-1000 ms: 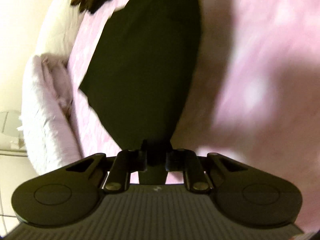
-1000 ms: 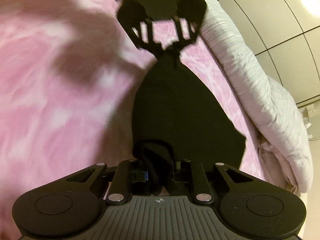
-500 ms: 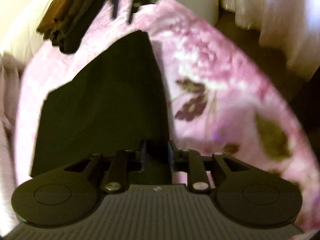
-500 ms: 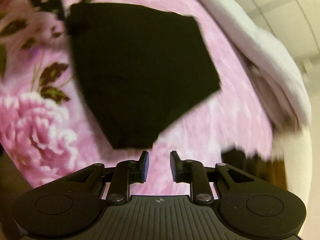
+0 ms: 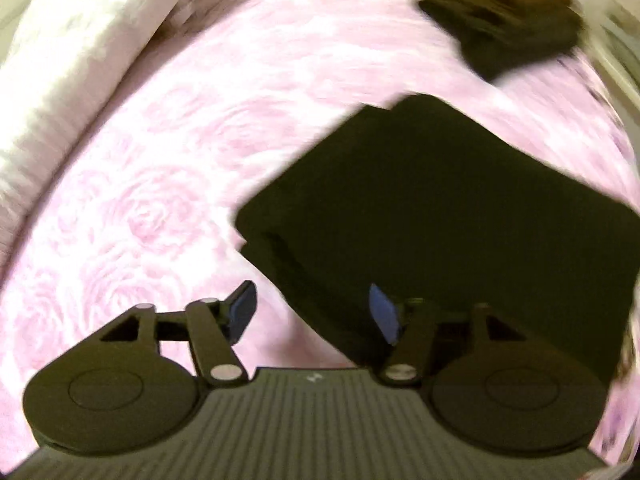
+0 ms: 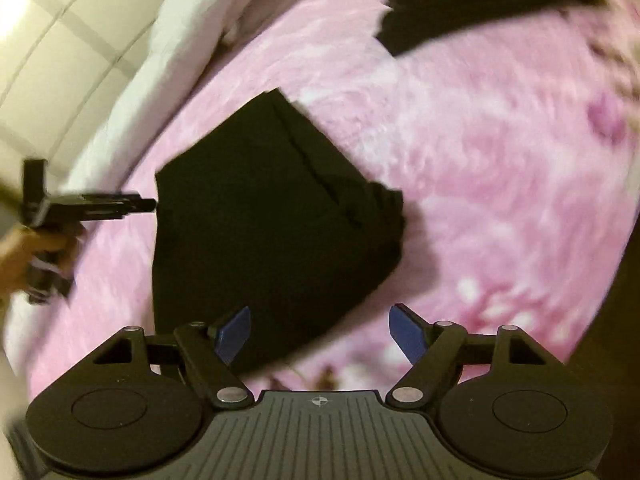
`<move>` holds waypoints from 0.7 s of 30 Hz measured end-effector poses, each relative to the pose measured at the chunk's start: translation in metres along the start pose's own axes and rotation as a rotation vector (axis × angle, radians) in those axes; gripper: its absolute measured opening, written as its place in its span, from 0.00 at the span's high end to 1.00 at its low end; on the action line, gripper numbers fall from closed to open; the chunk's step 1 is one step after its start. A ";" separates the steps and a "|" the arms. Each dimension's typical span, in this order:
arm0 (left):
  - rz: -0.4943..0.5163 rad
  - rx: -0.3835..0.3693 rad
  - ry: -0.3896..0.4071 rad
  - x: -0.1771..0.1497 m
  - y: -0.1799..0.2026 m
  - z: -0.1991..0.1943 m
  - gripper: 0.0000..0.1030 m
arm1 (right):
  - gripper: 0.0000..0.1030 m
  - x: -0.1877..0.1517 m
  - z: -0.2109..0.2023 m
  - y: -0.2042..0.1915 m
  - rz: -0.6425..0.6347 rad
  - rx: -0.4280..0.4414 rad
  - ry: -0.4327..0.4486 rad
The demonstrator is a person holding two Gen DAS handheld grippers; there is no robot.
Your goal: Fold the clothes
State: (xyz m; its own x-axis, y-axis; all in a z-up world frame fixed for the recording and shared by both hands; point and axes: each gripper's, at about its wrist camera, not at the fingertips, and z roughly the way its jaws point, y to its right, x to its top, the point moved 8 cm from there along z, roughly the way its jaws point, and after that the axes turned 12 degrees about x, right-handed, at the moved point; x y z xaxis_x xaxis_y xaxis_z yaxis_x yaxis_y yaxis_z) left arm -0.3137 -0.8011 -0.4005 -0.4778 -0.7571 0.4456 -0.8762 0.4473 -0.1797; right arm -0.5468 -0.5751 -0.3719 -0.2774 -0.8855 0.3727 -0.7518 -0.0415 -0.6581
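Note:
A black garment (image 5: 440,216) lies folded flat on the pink floral bedspread (image 5: 160,184). My left gripper (image 5: 314,314) hovers over its near corner with jaws opening; the blue pads (image 5: 242,312) press on nothing. In the right wrist view the same black garment (image 6: 260,232) lies ahead, and my right gripper (image 6: 320,336) stands above its near edge, jaws opening, nothing pinched. The left gripper (image 6: 144,204) also shows at the left of that view, held by a hand (image 6: 28,252), close to the garment's far corner.
A stack of dark and brown clothes (image 5: 508,16) sits at the far side of the bed, seen too as a dark pile (image 6: 480,0). A white quilt (image 5: 72,60) is bunched along the left edge. A tiled wall (image 6: 52,40) lies beyond.
Both grippers held the black garment stretched between them, then laid it on the bed and let go. Both jaws have spread wide and both views have rolled round.

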 end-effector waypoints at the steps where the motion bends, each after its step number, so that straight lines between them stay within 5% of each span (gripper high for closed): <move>1: -0.037 -0.025 -0.029 0.007 -0.007 0.014 0.40 | 0.25 0.000 0.004 0.001 0.043 0.007 0.025; 8: -0.235 -0.211 -0.148 0.008 -0.017 0.067 0.37 | 0.25 -0.004 0.019 0.029 0.331 0.057 0.185; 12: -0.270 -0.233 -0.098 0.004 -0.020 0.063 0.56 | 0.27 0.006 0.025 0.042 0.450 0.084 0.262; 13: -0.286 -0.231 -0.084 0.003 -0.022 0.059 0.59 | 0.55 0.010 0.027 0.045 0.470 0.075 0.264; 14: -0.304 -0.229 -0.069 0.002 -0.024 0.056 0.63 | 0.68 0.014 0.030 0.049 0.489 0.066 0.266; 16: -0.343 -0.224 -0.038 -0.001 -0.029 0.045 0.68 | 0.78 0.027 0.034 0.051 0.479 0.051 0.207; 21: -0.468 -0.212 -0.027 -0.028 -0.017 0.015 0.73 | 0.82 0.097 0.017 0.058 0.235 0.024 0.089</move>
State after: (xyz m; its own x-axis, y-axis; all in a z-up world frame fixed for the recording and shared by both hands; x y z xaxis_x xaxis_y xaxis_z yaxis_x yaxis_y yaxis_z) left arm -0.2862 -0.7947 -0.4225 -0.0415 -0.9100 0.4125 -0.9659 0.1421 0.2165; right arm -0.6069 -0.6714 -0.3848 -0.4957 -0.8277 0.2630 -0.6460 0.1489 -0.7487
